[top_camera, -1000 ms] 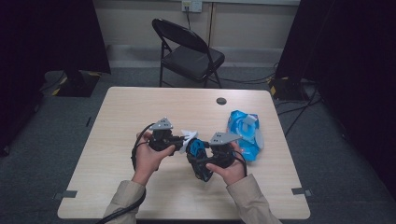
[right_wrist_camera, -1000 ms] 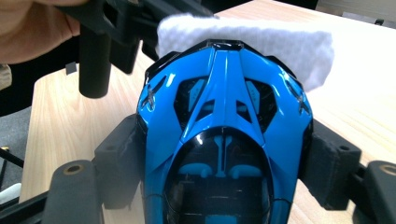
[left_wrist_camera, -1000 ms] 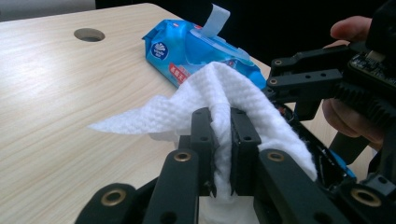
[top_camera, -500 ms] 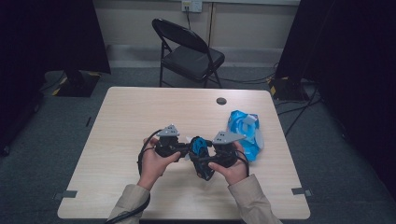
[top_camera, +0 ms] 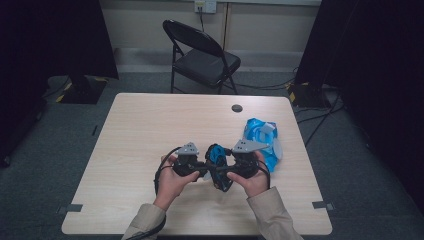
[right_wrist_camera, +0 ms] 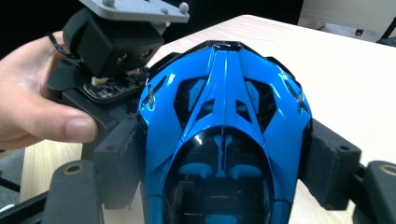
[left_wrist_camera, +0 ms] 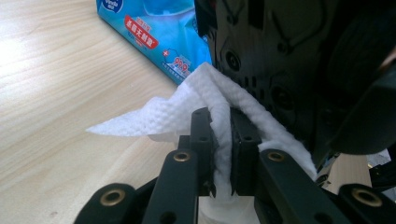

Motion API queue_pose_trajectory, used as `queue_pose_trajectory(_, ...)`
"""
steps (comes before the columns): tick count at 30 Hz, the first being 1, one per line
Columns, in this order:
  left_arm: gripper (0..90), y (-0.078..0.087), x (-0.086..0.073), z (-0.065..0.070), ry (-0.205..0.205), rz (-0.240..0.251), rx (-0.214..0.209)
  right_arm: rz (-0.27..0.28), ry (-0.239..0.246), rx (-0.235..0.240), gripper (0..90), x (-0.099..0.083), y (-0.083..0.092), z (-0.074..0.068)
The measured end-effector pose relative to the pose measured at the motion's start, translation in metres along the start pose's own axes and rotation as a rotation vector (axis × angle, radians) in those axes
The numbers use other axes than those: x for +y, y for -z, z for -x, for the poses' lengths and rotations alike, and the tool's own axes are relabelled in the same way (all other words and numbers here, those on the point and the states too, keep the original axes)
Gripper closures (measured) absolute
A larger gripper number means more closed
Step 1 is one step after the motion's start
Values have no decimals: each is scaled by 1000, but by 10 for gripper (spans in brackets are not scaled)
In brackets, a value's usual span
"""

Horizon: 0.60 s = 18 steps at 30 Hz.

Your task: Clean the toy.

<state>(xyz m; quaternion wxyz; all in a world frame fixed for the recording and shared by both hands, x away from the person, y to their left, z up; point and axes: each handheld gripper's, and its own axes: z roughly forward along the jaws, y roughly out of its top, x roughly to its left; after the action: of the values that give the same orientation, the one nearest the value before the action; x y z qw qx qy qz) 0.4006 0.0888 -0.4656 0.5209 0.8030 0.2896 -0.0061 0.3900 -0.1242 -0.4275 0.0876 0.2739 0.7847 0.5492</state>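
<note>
A blue and black toy car (right_wrist_camera: 224, 107) sits nose-up between the pads of my right gripper (right_wrist_camera: 223, 161), which is shut on its sides. In the high view the car (top_camera: 217, 154) is held over the table's near middle, between the two hands. My left gripper (left_wrist_camera: 220, 130) is shut on a folded white wipe (left_wrist_camera: 173, 114), and the wipe lies against the car's dark underside (left_wrist_camera: 280, 60). From above, the left gripper (top_camera: 204, 169) points right, straight at the right gripper (top_camera: 222, 172). A blue pack of wet wipes (top_camera: 260, 137) lies just right of the hands.
The light wooden table (top_camera: 150, 130) has bare room on its left and far sides. A small dark round disc (top_camera: 237, 108) sits near the far edge. A black folding chair (top_camera: 200, 55) stands behind the table. Cables trail on the floor at right.
My left hand has moved right and down, bringing the wipe up against the car. The right hand and the car have stayed nearly still.
</note>
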Motion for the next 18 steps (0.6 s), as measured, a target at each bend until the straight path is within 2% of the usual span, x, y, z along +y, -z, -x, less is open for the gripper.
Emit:
queue_pose_trajectory(7,820,-6,-4,3,-2,-10,-12,12,-1,-3,250,3,4,1)
queue_pose_trajectory(13,817,-15,-10,7,-18,-58,-21,29,-12,-5,250,5,8,2)
queue_pose_trajectory(18,817,-19,-14,8,-14,-67,-28,44,-14,-9,250,7,10,3)
